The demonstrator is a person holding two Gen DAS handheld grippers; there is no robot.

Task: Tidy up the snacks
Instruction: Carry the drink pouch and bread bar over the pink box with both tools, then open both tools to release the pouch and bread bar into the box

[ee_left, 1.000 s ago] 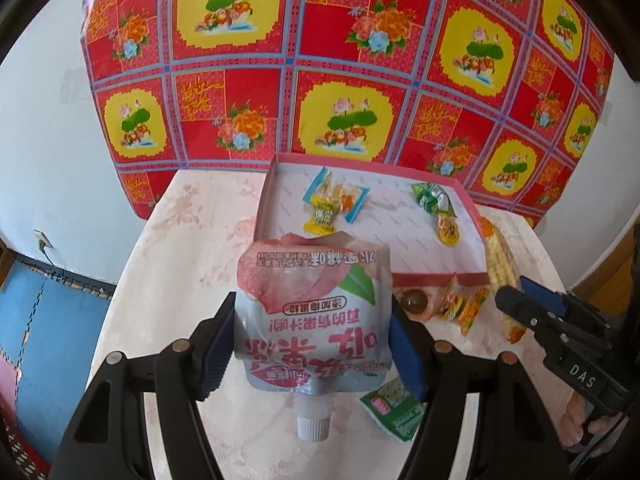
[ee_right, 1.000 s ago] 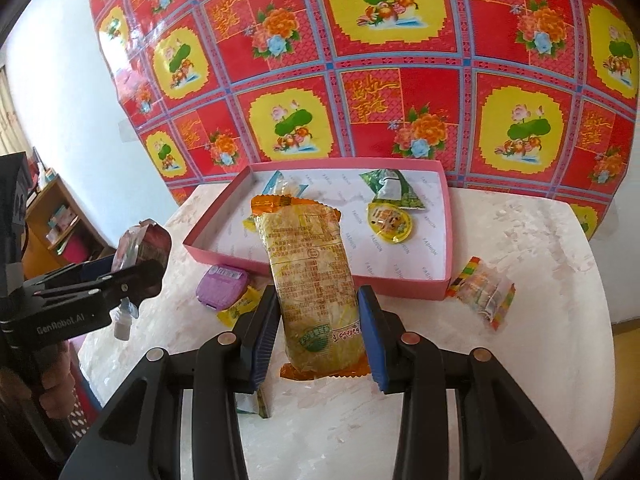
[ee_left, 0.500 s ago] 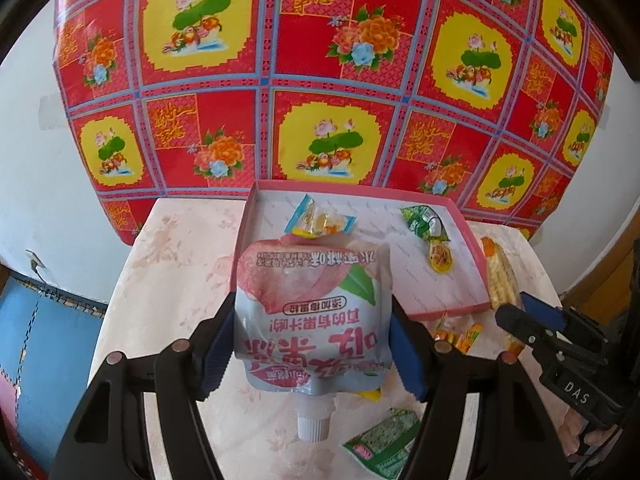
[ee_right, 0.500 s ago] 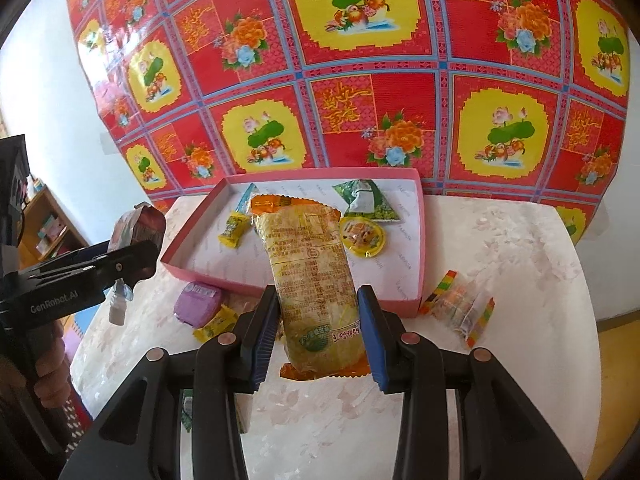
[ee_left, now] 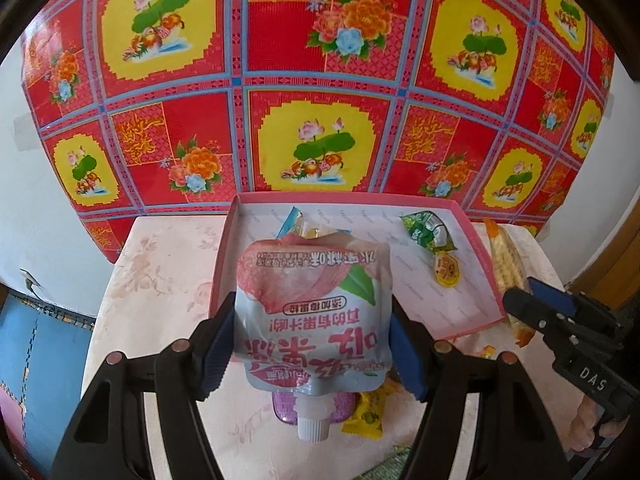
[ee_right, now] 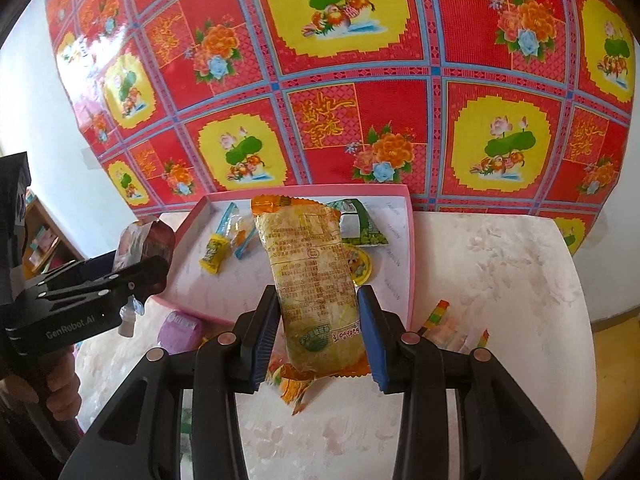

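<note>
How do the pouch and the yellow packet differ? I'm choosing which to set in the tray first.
The pouch is wide, pale with a pink peach print; the yellow packet is long and narrow with dense small print. The pouch has a white screw cap at its near end; the packet has a crimped orange edge. The left gripper holds the pouch, the right gripper the packet. Both hang above the pink tray.
</note>
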